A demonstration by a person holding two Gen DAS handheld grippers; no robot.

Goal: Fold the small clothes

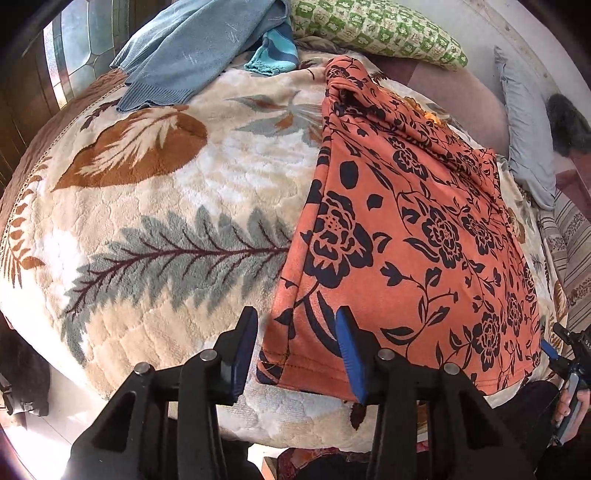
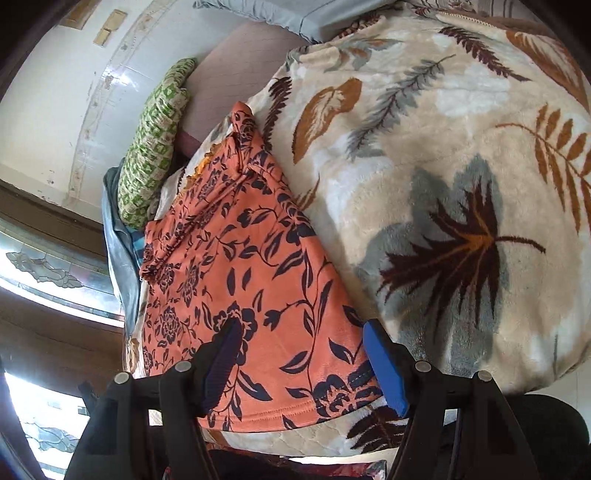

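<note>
Garment: orange floral-print garment lies spread on the bed, its stitched hem nearest the person at 6 o'clock in both views, its bunched, narrower end away at 12 o'clock.
Left claw: part-spread, straddling the hem's left corner; one pad sits over the cloth, the other over the blanket just outside the edge. No pinch is visible yet.
Right claw: spread wide across the hem's other corner, pads on either side of the cloth edge, not pressing.
Step in hand: likely taking both hem corners for a fold towards the far end.
Doing it well: catch the orange cloth only, not the pile beneath; bite in past the stitching; close both sides evenly so the hem lifts straight.
Bed cover: leaf-patterned plush blanket under the garment.
Surroundings: blue knit sweater at 11 o'clock, green patterned pillow at 12 o'clock, both beyond the fold path.
</note>
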